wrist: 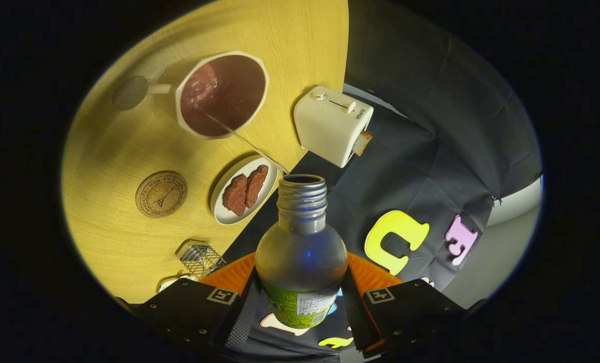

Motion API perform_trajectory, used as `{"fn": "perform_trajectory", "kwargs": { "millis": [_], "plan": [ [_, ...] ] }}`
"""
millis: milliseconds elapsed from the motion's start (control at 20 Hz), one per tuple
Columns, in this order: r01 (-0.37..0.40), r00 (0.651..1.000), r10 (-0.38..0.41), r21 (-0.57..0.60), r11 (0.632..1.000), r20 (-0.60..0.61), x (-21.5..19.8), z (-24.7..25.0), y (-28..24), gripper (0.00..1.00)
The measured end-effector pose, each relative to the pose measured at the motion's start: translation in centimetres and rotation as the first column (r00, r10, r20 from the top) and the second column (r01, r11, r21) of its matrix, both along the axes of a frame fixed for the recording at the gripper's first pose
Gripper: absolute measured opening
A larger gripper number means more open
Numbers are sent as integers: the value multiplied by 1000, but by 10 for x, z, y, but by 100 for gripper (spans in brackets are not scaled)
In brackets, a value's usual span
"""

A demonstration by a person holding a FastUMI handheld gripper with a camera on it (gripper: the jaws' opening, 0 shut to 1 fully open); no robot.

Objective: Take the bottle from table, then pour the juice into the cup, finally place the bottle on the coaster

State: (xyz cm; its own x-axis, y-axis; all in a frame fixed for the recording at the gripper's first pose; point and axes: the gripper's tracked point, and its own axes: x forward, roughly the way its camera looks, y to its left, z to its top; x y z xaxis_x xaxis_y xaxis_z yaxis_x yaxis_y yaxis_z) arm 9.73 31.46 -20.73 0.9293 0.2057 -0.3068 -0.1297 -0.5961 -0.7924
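My gripper is shut on a clear plastic bottle with a green label, both fingers pressing its sides. The bottle is tilted, its open threaded mouth pointing toward the table. A thin stream of juice runs from the mouth into a white octagonal cup with a handle, which holds dark reddish juice with foam. A round wooden coaster lies on the yellow table, nearer to me than the cup and beside a small plate.
A white oval plate with two brown slices sits between the coaster and the bottle. A cream toaster with bread in it stands at the table's edge. A small wire rack sits near the left finger.
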Motion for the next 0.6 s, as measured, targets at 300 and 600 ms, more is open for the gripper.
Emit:
{"fn": "perform_trajectory", "kwargs": {
  "millis": [300, 600],
  "plan": [
    [-4, 1000, 4, -18, 1000, -10, -4, -11, 10, 77],
    [-7, 1000, 6, -43, 999, -14, -6, -17, 13, 77]
  ]
}}
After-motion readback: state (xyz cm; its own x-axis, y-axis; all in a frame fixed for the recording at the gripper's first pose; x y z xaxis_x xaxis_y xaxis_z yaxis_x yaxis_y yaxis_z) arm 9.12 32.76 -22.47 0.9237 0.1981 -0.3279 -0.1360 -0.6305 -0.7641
